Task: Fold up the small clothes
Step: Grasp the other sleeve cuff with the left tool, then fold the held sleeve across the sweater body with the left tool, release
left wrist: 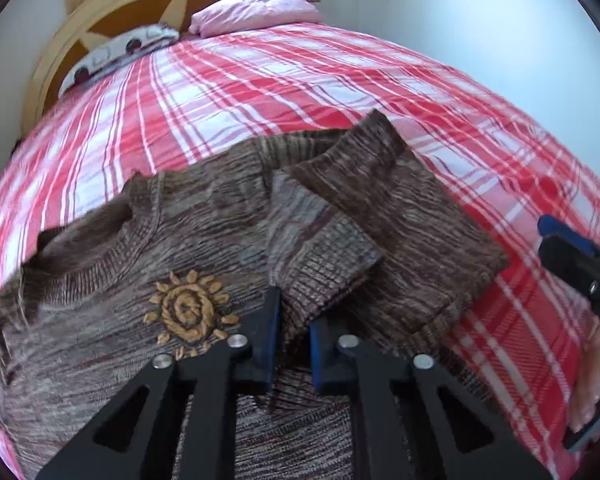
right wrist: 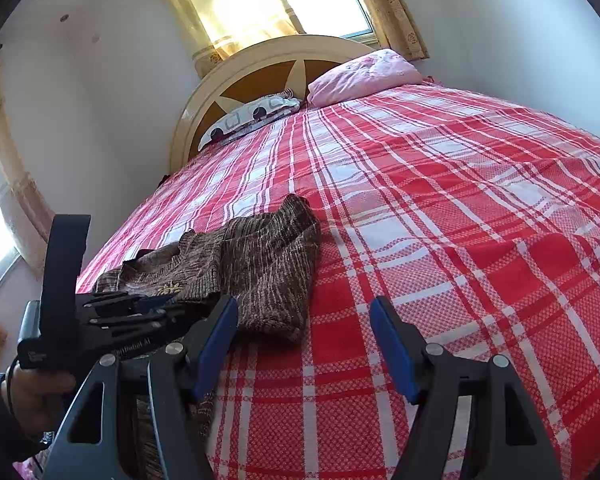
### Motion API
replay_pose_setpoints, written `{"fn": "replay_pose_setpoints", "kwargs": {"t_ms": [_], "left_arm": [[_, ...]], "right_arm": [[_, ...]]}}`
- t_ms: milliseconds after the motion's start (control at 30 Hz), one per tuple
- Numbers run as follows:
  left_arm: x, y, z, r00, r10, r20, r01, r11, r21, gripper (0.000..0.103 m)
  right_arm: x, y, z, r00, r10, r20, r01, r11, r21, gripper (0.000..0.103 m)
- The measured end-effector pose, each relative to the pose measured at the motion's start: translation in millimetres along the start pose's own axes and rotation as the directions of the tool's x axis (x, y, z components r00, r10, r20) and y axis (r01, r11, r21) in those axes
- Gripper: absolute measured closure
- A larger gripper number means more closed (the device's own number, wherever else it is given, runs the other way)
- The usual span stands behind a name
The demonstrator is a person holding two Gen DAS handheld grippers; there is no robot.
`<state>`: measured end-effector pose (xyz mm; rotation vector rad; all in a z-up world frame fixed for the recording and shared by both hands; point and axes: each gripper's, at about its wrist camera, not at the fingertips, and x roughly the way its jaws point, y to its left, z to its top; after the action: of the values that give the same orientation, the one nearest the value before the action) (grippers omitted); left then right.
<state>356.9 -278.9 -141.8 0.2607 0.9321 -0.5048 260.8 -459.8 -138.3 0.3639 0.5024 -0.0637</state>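
Observation:
A small brown knit sweater (left wrist: 204,220) with a tan sun emblem (left wrist: 190,312) lies on the red plaid bedspread (left wrist: 300,80). One sleeve (left wrist: 320,256) is folded across its chest. My left gripper (left wrist: 294,320) is closed on the cuff of that sleeve, low over the sweater. My right gripper (right wrist: 304,312) is open and empty, hovering over the bedspread just right of the sweater (right wrist: 260,264). The left gripper (right wrist: 156,304) also shows in the right wrist view, and the right gripper's body (left wrist: 580,264) shows at the right edge of the left wrist view.
A pink pillow (right wrist: 364,76) and a patterned pillow (right wrist: 252,116) lie at the headboard (right wrist: 268,64). White walls border the bed; curtained windows (right wrist: 268,4) are behind and to the left. Bedspread stretches to the right of the sweater (right wrist: 480,220).

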Motion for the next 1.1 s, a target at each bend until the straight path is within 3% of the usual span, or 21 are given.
{"fn": "replay_pose_setpoints", "kwargs": {"t_ms": [33, 300, 600, 867, 1100], "left_arm": [[-3, 5, 1, 1.000, -0.025, 0.005, 0.025, 0.999, -0.027, 0.097], [-41, 47, 13, 0.990, -0.096, 0.100, 0.114, 0.976, -0.186, 0.098], [-56, 106, 3, 0.969, -0.223, 0.110, 0.248, 0.888, -0.387, 0.098], [-39, 143, -17, 0.976, -0.198, 0.087, 0.215, 0.847, -0.487, 0.098], [-34, 164, -33, 0.979, -0.189, 0.083, 0.204, 0.828, -0.523, 0.098]], "right_arm": [[0, 1, 0, 1.000, -0.001, -0.001, 0.001, 1.000, -0.003, 0.034], [3, 2, -1, 1.000, -0.009, -0.008, 0.009, 1.000, -0.010, 0.034], [4, 3, -1, 1.000, -0.013, -0.012, 0.012, 1.000, -0.021, 0.034], [5, 5, -2, 1.000, -0.020, -0.017, 0.020, 0.999, -0.034, 0.034], [12, 11, -2, 0.998, -0.020, -0.053, 0.017, 0.998, -0.065, 0.034]]}}
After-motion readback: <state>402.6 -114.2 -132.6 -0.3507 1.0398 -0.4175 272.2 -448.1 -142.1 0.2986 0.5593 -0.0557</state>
